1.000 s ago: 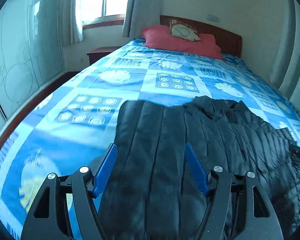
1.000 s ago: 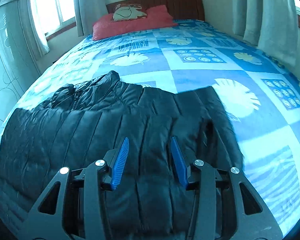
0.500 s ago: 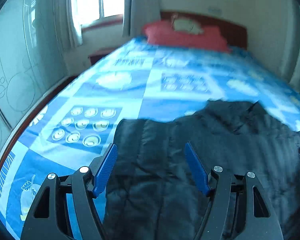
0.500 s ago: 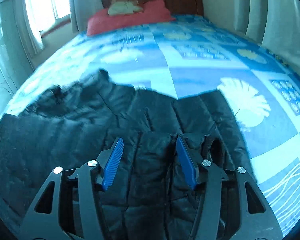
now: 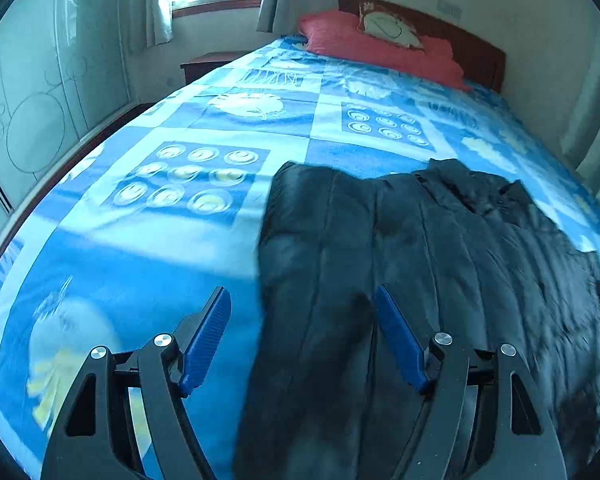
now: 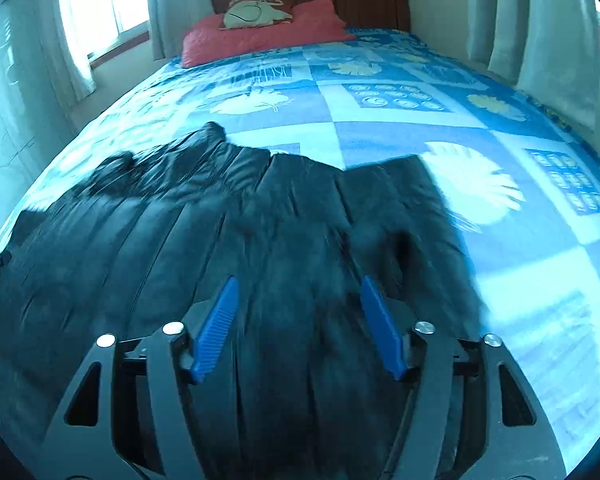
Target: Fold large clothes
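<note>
Black jacket (image 5: 440, 264) spread flat near foot edge of bed (image 5: 228, 148); left tool (image 5: 302, 336) shifted to its left edge, right tool (image 6: 298, 324) raised, both apart, empty; fold not begun.

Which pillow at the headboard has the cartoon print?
The small cream pillow, lying on top of the big plain red pillow; it alone carries a drawn figure, and it sits nearer the window side.

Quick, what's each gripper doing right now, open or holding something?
Left gripper: open, empty, over the black jacket's edge.
Right gripper: open, empty, above the jacket.
</note>
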The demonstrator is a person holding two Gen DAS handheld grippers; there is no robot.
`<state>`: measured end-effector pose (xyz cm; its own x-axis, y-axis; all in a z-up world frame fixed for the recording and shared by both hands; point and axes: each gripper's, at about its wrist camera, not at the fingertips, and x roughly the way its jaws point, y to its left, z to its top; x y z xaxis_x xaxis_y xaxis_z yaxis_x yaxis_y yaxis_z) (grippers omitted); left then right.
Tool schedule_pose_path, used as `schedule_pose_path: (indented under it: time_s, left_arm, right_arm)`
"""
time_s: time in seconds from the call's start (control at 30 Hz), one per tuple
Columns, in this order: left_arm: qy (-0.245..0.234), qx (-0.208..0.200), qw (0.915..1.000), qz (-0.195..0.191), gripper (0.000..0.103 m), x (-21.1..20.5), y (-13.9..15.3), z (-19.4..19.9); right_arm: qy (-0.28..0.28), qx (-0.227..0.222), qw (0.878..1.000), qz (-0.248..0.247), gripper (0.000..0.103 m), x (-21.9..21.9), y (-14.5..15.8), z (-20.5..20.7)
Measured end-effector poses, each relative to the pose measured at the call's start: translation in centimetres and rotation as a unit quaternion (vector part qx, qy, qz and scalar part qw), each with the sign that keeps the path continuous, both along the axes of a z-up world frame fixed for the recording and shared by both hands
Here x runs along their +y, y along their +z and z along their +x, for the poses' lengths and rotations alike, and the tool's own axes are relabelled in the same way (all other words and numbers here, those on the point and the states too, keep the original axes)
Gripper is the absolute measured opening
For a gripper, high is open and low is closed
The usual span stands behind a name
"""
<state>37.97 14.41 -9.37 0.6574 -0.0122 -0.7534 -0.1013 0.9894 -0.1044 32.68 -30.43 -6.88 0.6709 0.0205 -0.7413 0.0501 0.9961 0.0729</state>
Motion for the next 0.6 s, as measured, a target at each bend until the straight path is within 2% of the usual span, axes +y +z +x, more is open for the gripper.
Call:
schedule_pose_path:
  time_s: [0.1, 0.13, 0.2, 0.33, 0.5, 0.6]
  left_arm:
    - [-0.009, -0.005, 0.9996, -0.026, 0.074, 1.6, 0.6, -6.5]
    - [-0.014, -0.001, 0.9989, -0.045, 0.074, 2.3, 0.7, -9.7]
    - [-0.018, 0.001, 0.9975, -0.068, 0.075, 3.1, 0.8, -13.5]
    - [-0.031, 0.028, 0.9938, -0.103, 0.076, 3.7, 0.0, -22.6]
    - [-0.034, 0.054, 0.9844, -0.164, 0.076, 3.7, -1.3, -31.0]
    - [-0.043, 0.065, 0.9795, -0.186, 0.076, 2.6, -1.9, -34.7]
  right_arm:
    - [-0.006, 0.019, 1.0, 0.019, 0.068, -1.8, 0.6, -5.9]
    - [-0.013, 0.027, 0.999, 0.026, 0.068, -2.6, 0.6, -8.2]
    - [-0.023, 0.042, 0.998, 0.036, 0.068, -3.7, 0.4, -12.4]
    - [-0.05, 0.063, 0.995, 0.056, 0.068, -5.4, -0.7, -20.5]
    - [-0.062, 0.096, 0.989, 0.092, 0.068, -5.6, -2.9, -28.9]
    - [-0.058, 0.093, 0.989, 0.102, 0.068, -5.4, -2.9, -32.2]
